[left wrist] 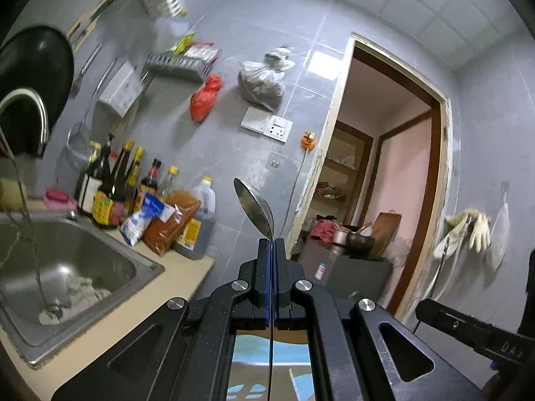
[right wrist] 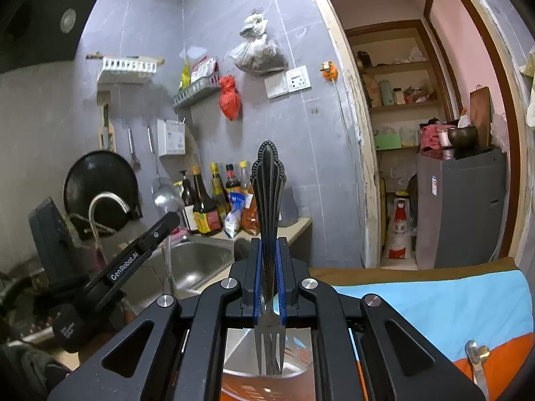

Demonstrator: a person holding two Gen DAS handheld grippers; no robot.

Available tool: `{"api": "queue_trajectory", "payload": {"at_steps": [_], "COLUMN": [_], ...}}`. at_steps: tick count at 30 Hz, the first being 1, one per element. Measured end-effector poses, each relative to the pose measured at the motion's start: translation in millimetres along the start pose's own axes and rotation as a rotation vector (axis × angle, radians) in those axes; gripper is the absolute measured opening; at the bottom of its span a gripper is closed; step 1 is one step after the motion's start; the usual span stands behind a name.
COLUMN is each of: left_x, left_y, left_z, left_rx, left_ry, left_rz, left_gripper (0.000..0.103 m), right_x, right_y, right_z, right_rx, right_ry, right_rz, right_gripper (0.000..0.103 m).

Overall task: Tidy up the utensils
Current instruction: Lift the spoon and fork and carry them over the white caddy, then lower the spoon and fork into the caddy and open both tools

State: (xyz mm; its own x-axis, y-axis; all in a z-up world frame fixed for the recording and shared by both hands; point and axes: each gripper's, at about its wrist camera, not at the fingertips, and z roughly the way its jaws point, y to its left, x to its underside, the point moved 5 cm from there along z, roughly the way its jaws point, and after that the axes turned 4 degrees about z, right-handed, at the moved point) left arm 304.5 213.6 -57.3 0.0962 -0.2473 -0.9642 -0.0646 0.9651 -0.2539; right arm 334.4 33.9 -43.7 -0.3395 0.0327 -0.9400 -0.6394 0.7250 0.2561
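While I hold both grippers up in the kitchen, this is what my two wrist cameras give me, biggest thing first:

Sink (left wrist: 67, 260): steel basin at my lower left, a rag lying by its drain, a curved faucet (left wrist: 30, 107) above it.
Cloth (right wrist: 451, 300): blue and orange, spread under my right side; a utensil handle (right wrist: 476, 364) lies on it at the lower right.
Bottles (left wrist: 113, 183): a cluster of sauce bottles on the counter behind the sink.
Left gripper (left wrist: 271, 244): jaws clenched on a spoon (left wrist: 255, 207); its bowl sticks up beyond the fingertips and its thin handle runs back between the pads.
Right gripper (right wrist: 268, 244): jaws clenched on a fork (right wrist: 268, 183); the ornate handle end points up and away, the tines point back toward my camera over a round container whose contents I cannot make out.
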Motion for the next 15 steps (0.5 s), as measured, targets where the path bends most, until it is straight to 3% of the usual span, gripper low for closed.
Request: {"api": "queue_trajectory", "payload": {"at_steps": [8,15], "left_x": [23,39], "left_y": [-11,-18], "left_z": [-2,-7], "left_rx": [-0.004,0.012], "left_ry": [0.011,0.052], "left_rz": [0.122,0.167], "left_gripper": [0.000,0.000], "right_x": [15,18], "right_y": [-3,-6], "right_z": [7,11], "right_rx": [0.019,0.017], "right_ry": [0.042,0.063], "right_rz": [-0.015,0.002], "right_gripper": [0.006,0.007]}}
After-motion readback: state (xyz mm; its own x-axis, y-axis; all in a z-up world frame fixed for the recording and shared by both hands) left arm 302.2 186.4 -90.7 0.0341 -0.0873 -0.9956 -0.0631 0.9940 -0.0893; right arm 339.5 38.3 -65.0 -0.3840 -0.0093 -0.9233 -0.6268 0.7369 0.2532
